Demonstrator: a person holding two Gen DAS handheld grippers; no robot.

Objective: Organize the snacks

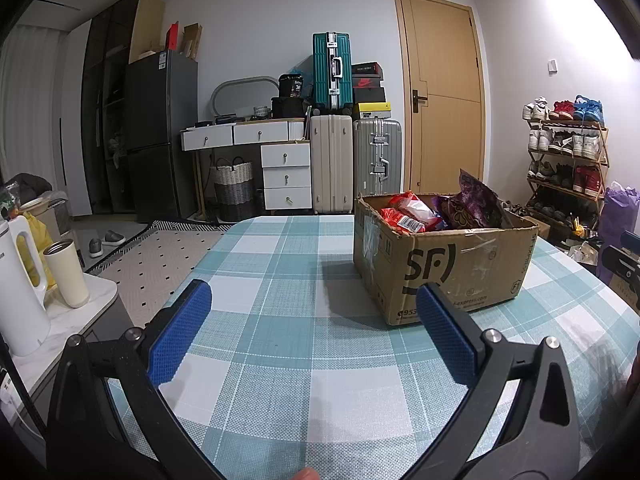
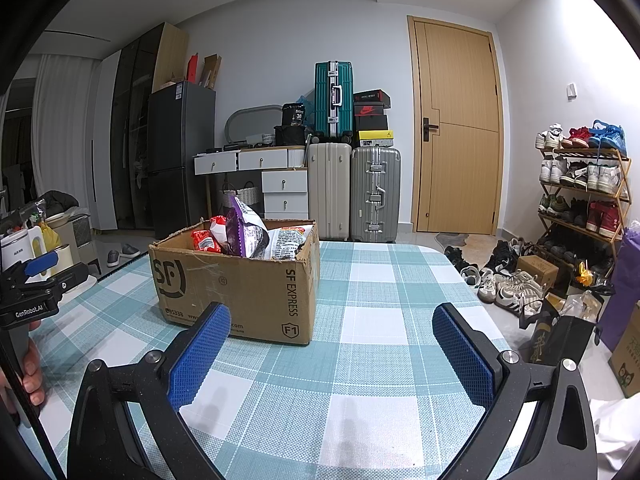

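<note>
Both grippers hover above the table (image 1: 280,264), each spread wide with nothing between its blue pads. The left gripper (image 1: 312,328) points at bare checked cloth, with the box (image 1: 452,272) ahead and to its right; the right gripper (image 2: 332,344) has the same box (image 2: 240,280) ahead and to its left. So the box sits between the two lines of sight, near the far middle of the table, standing flat with its flaps open.

The snacks are all in the box as far as can be seen: red packets (image 1: 408,212) on one side, a purple bag (image 1: 476,204) sticking up above the rim, and a white printed bag (image 2: 288,240) against the far wall in the right view. None lies on the cloth.

Judging from this, either the sorting has not begun and the snacks are to come out, or they have all gone in and the job is near done; the pictures alone do not settle it. If a pick is next, the purple bag (image 2: 246,228) is the easy target, since it stands proud of the rim. That calls for reaching over the near wall of the box from above and closing on the bag's crimped top, not its puffed middle. The other gripper could steady the box wall so the light cardboard does not slide on the cloth
</note>
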